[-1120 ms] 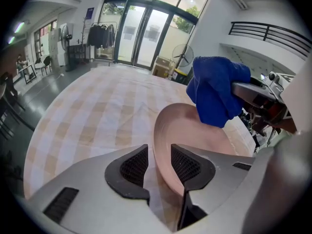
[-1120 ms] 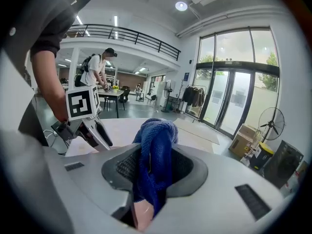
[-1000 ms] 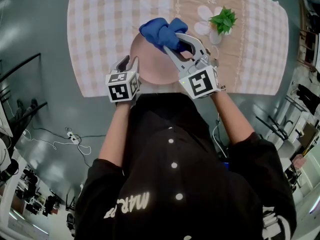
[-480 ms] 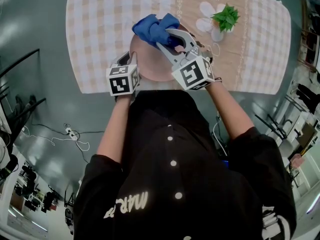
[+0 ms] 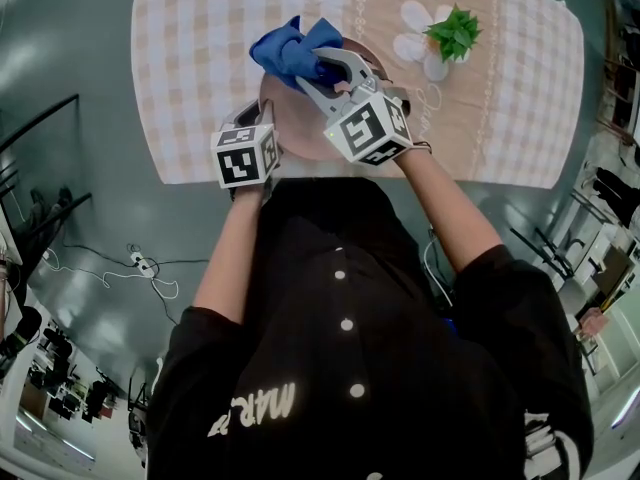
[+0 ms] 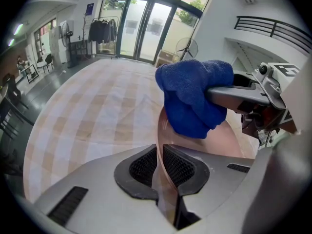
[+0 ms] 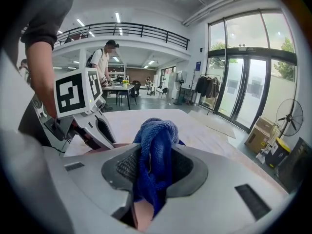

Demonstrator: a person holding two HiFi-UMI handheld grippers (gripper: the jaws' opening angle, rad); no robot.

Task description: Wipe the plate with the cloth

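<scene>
A pink plate [image 5: 295,126] lies on the checked tablecloth [image 5: 195,48], close to the table's near edge. My left gripper [image 5: 258,116] is at the plate's near-left rim. In the left gripper view that rim [image 6: 158,145] runs between the pads, and the jaws [image 6: 160,167] are closing and pinch it. A bunched blue cloth [image 5: 287,48] sits over the plate's far-left part, with my right gripper [image 5: 318,68] shut on it. In the right gripper view the cloth [image 7: 156,150] fills the gap between the pads and spills out forward.
A small green plant in a white pot [image 5: 448,36] stands on the tablecloth to the right of the plate. The table's near edge runs just under my hands. People stand at tables far behind [image 7: 105,62].
My right gripper has carried the cloth leftward and away across the plate. The left gripper has stayed at the near-left rim.
</scene>
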